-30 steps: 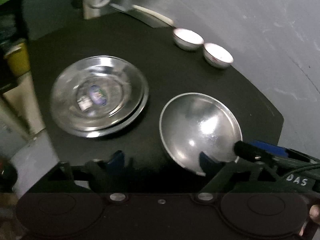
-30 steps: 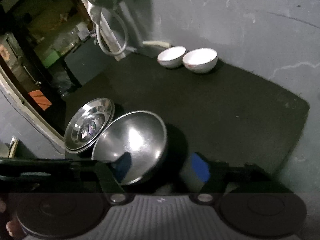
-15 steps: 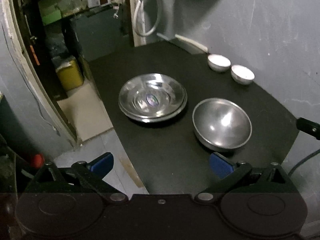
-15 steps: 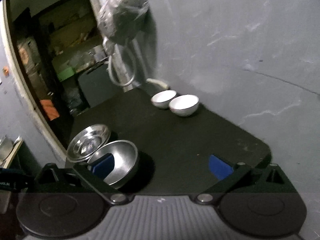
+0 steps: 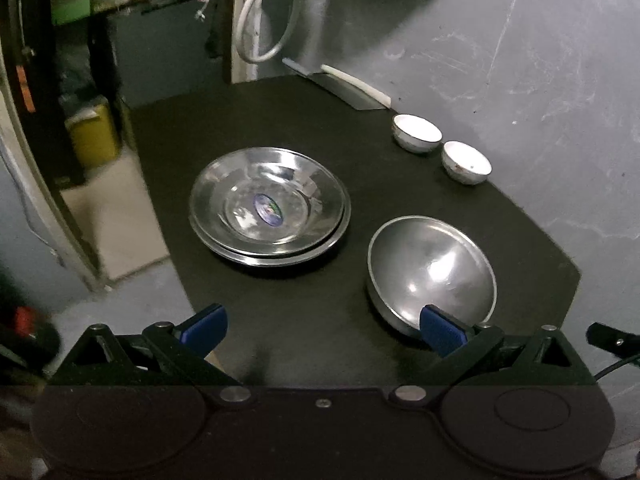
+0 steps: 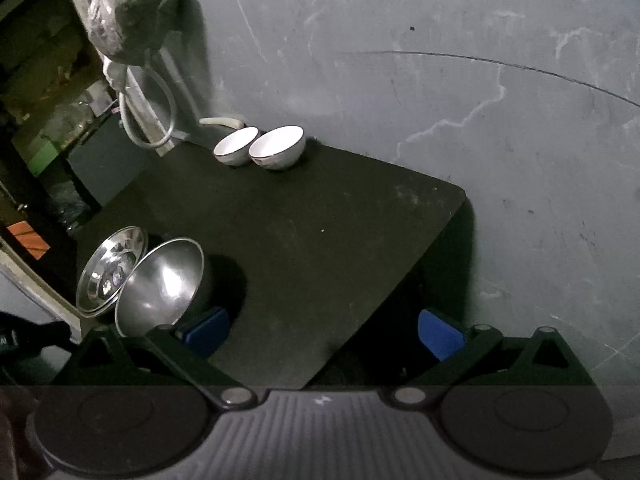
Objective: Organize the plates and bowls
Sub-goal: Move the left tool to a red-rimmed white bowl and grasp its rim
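Black table [image 5: 280, 320] against grey wall: steel plates [image 5: 269, 206] stacked at its left, steel bowl [image 5: 432, 272] alongside, two white bowls [image 5: 440, 148] unstacked at rear. Left claw [image 5: 322, 326] and right claw [image 6: 322, 330] wide, empty. Bowls apparently remain.

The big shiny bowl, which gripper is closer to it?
Left. The left gripper has one finger at the big steel bowl's near rim; the right gripper sits off to the bowl's right, open.

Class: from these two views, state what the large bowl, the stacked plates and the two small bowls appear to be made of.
Large bowl: likely stainless steel, with mirror-like glints. Stacked plates: same shiny metal, reflective. Two small bowls: probably glazed ceramic, smooth and white, though possibly melamine.
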`<state>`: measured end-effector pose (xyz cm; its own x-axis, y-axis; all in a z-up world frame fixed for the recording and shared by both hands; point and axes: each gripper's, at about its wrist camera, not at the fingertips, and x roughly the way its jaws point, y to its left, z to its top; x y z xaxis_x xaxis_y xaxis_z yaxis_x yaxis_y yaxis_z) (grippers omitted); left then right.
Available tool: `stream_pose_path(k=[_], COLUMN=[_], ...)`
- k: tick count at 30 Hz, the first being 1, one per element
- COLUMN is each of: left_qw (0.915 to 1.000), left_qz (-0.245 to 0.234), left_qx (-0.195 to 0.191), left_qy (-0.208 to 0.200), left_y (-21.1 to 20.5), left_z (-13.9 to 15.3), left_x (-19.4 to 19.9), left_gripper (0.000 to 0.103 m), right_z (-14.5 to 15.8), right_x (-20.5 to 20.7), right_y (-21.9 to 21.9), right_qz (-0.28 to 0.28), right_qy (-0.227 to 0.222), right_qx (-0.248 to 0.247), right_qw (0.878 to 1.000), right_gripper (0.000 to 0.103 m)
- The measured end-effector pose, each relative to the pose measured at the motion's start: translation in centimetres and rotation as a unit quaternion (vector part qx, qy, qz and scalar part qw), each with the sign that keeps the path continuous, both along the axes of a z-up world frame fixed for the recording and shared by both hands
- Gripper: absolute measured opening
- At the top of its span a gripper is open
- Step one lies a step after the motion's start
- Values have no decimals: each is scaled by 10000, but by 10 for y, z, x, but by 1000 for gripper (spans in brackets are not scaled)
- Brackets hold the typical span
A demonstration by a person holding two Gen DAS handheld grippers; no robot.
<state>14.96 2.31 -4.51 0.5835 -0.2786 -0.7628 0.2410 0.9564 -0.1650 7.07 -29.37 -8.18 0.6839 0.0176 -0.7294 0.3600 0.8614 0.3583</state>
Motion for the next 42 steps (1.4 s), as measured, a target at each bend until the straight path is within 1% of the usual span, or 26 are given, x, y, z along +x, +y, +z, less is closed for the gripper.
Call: stream_pose_path(k=[1,3,6,12,15,17,21,24,28,31,35,39,41,42], left_qw=[9999,9996,9991,9971,9962,9951,9948,9947,9947,9963,9970,9963,9957,9953], left_qz=[12,116,259,670,816,944,1002,1026,1015,830,662,568,589,606], left_qx=[-114,-202,-334,-364,-283,-164,0,69,68,136,201,229,211,182], left_qy=[28,130,101,75,-110,-222,-162,45,120,144,360,603,690,729], left_y=[3,8,14,10,-1,-16,-52,-86,-126,-153,-179,-193,-195,-196], left_z=[-4,-6,-4,6,18,27,35,33,29,20,2,-15,-21,-24], left_x=[3,8,16,42,59,72,103,134,172,192,211,226,232,234], left_gripper=[102,102,102,102,102,102,102,102,102,102,102,102,102,102], right_z=[1,5,13,16,13,9,-4,-19,-34,-41,-49,-54,-57,-59], right_x=[2,7,21,55,81,102,137,157,180,196,217,231,234,236], right_y=[3,9,13,8,0,-8,-26,-44,-63,-69,-73,-71,-71,-72], right_qz=[-11,-3,54,-137,-246,-263,-215,-232,-210,-79,70,210,207,205], right_qy=[-10,45,-37,-271,-482,-615,-743,-766,-751,-779,-780,-744,-695,-661], right_qx=[-22,-69,-254,-475,-523,-500,-437,-124,191,286,443,374,379,387], right_qw=[10000,10000,9997,9984,9972,9965,9960,9967,9968,9965,9959,9963,9966,9968], right_gripper=[103,103,103,103,103,103,103,103,102,101,100,95,91,88])
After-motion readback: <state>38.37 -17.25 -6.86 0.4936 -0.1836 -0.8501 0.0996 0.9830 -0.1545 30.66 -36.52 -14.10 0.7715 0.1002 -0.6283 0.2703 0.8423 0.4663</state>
